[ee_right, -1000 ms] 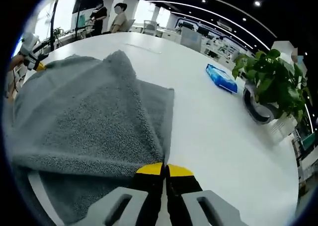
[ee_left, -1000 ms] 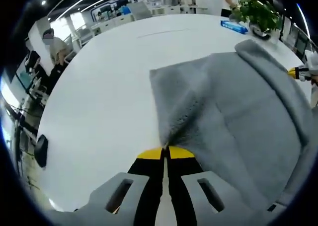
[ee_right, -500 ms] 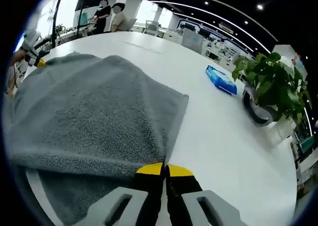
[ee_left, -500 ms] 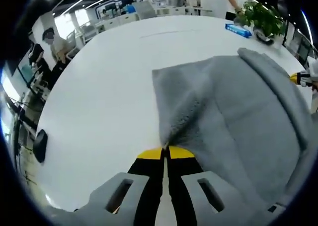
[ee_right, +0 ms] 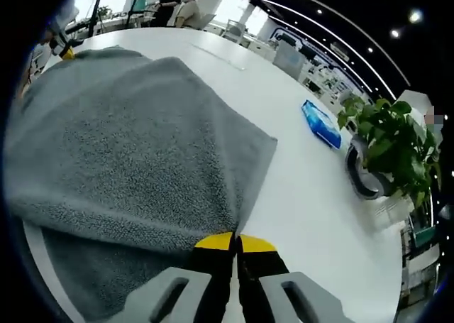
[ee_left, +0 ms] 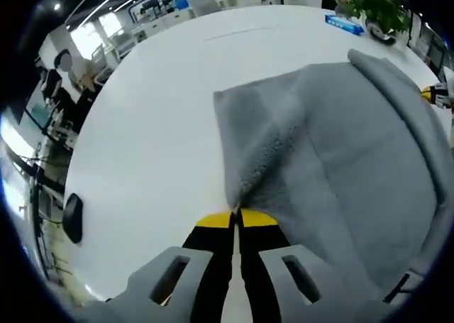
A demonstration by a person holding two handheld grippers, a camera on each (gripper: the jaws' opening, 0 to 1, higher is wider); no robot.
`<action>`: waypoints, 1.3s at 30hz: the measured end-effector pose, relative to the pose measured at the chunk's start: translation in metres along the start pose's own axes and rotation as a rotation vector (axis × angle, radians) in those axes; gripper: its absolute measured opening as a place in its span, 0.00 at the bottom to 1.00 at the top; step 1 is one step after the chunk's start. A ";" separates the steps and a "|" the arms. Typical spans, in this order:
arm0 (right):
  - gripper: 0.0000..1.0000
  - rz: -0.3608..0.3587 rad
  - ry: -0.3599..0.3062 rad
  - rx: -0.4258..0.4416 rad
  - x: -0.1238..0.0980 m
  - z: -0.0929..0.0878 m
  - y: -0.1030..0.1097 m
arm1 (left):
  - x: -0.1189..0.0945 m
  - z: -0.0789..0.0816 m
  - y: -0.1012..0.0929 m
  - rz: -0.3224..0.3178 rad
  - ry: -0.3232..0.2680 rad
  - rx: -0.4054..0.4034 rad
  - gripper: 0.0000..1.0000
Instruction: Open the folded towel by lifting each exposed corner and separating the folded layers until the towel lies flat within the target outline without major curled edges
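Grey towel (ee_left: 340,152) held at two corners above the white table (ee_left: 149,124).
Both the left gripper (ee_left: 236,213) and the right gripper (ee_right: 235,236) were clamped on towel corners, jaws pressed together.

I am counting one grey terry towel (ee_left: 333,152) (ee_right: 120,138), one flat blue packet (ee_right: 320,124) (ee_left: 345,25), one green leafy potted plant (ee_right: 386,142) (ee_left: 372,7), and two yellow-tipped grippers (ee_left: 236,220) (ee_right: 235,243).
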State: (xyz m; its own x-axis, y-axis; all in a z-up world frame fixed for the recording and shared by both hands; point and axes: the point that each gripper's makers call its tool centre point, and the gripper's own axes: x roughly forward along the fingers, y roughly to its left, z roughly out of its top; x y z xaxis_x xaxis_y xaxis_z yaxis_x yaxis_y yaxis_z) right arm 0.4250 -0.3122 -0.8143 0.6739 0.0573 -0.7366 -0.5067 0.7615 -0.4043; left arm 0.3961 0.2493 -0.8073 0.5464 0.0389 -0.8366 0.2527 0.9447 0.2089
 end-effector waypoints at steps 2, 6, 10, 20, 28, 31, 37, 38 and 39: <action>0.00 0.002 -0.003 -0.001 0.000 0.000 0.000 | 0.002 0.002 0.002 0.004 0.004 0.007 0.01; 0.00 0.006 -0.003 -0.002 0.000 0.000 -0.001 | 0.003 0.004 0.005 -0.007 0.020 0.011 0.01; 0.00 0.009 -0.007 0.012 0.001 0.000 -0.001 | 0.006 0.004 0.008 -0.010 0.030 0.027 0.01; 0.00 -0.012 0.016 0.035 -0.001 -0.007 -0.007 | 0.012 0.006 0.023 0.006 0.039 0.008 0.01; 0.00 0.014 -0.011 0.073 -0.001 -0.009 -0.008 | 0.013 0.005 0.029 0.012 0.037 0.001 0.01; 0.00 0.039 -0.018 0.140 -0.002 -0.010 -0.009 | 0.014 0.005 0.035 0.019 0.031 -0.004 0.01; 0.00 0.079 -0.004 0.142 -0.002 -0.010 -0.009 | 0.015 0.004 0.039 0.009 0.003 -0.040 0.01; 0.00 0.076 0.005 0.145 -0.002 -0.011 -0.010 | 0.015 0.005 0.039 0.011 0.003 -0.038 0.01; 0.00 0.077 0.012 0.145 -0.002 -0.013 -0.012 | 0.015 0.005 0.040 0.015 0.004 -0.032 0.01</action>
State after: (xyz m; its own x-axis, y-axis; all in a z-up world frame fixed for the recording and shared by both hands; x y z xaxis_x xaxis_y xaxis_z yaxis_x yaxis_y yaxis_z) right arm 0.4224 -0.3292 -0.8147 0.6290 0.1120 -0.7693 -0.4733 0.8402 -0.2646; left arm 0.4181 0.2865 -0.8091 0.5468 0.0545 -0.8355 0.2184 0.9541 0.2051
